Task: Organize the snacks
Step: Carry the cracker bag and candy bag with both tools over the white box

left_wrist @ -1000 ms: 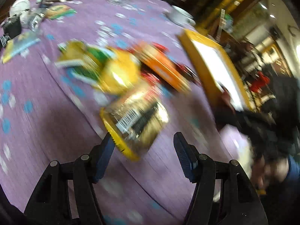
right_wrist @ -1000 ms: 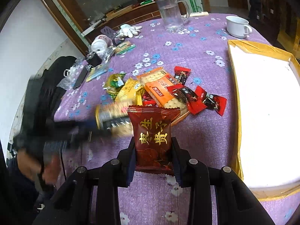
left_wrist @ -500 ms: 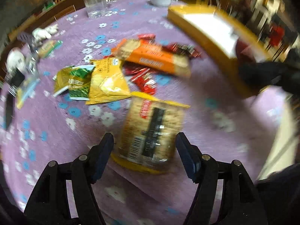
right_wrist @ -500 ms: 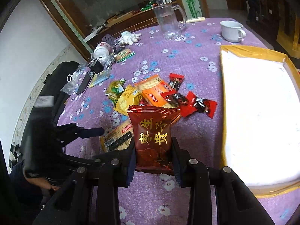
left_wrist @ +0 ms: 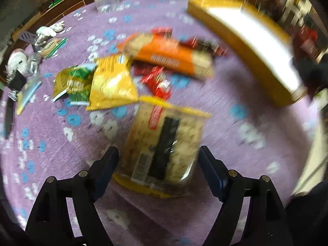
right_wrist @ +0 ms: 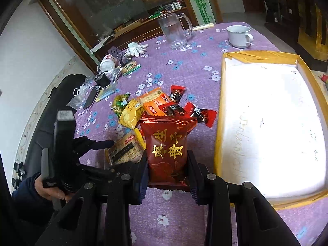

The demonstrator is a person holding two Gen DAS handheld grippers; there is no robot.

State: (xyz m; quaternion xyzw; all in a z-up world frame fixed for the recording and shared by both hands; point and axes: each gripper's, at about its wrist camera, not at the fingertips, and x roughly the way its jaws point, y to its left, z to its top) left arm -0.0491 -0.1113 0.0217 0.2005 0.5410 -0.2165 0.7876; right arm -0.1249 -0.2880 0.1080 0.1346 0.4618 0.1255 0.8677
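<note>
Cracker pack (left_wrist: 164,149) between parted jaws, pads clear

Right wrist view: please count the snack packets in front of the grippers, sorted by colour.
Dark red packet with gold characters: 1
Small red and black wrappers: 3
Orange cracker pack: 1
Yellow packet: 1
Green packet: 1
Clear cracker pack with yellow ends: 1
Total: 8
</note>
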